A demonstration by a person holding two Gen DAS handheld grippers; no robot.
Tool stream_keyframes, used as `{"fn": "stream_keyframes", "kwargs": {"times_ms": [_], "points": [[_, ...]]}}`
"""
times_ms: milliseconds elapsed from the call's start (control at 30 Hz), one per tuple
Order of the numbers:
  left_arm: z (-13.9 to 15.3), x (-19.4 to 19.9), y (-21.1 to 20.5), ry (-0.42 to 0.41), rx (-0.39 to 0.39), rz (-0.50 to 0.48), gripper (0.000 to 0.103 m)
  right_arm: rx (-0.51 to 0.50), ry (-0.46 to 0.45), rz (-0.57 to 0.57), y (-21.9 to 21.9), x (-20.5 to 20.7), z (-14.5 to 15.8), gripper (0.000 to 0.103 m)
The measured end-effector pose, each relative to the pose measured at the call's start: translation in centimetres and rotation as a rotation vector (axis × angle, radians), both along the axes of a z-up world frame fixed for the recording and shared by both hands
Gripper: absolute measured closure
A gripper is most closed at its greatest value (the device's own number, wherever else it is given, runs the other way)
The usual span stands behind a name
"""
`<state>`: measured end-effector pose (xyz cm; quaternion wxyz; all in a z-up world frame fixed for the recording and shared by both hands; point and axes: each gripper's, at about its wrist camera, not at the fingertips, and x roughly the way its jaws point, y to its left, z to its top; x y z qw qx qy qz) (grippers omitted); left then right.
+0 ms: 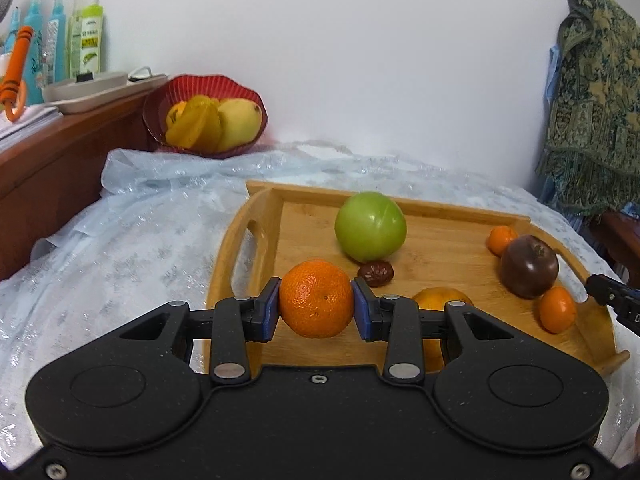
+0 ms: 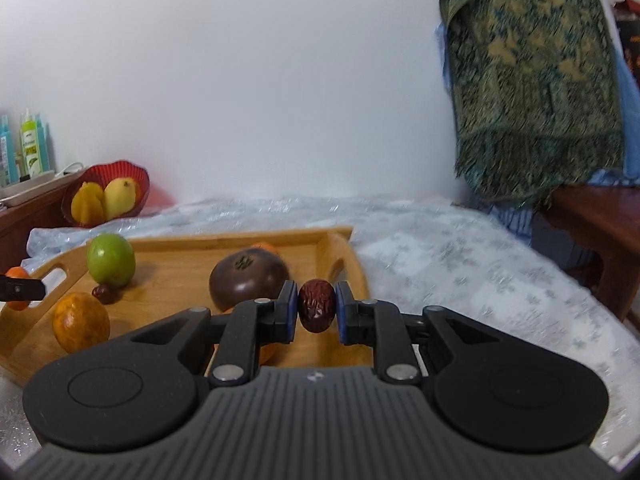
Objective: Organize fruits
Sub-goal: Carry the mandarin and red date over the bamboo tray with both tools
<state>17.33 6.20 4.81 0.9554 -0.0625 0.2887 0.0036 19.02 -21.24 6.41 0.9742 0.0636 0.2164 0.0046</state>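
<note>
L gripper (image 1: 316,307) clamps tangerine (image 1: 316,298) at mid-girth | R gripper (image 2: 317,307) pinches red date (image 2: 317,310) | risk: small wrinkled date may slip out, roll off far-right tray (image 2: 180,245) edge

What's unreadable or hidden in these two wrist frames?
- Left wrist view: yellow-orange fruit mostly hidden behind the left tongs gripping the orange.
- Left wrist view: right tongs cut off by the frame edge; what they hold is unseen here.
- Right wrist view: small orange mostly behind the dark tomato.
- Left wrist view: bottle labels too small to read.
</note>
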Motion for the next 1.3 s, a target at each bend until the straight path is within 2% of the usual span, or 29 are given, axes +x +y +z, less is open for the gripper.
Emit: {"fn": "stream_keyframes", "kwargs": {"times_ms": [367,1300], "points": [[-1.0,1.0,-0.4,0.028,0.011,-0.001,0.068,0.053,0.068,-0.014,0.2,1.6,-1.1,0.079],[-1.9,1.5,-1.2,0.065,0.027,-0.029,0.068,0.082,0.095,-0.027,-0.1,2.3,-1.6,0.078]]}}
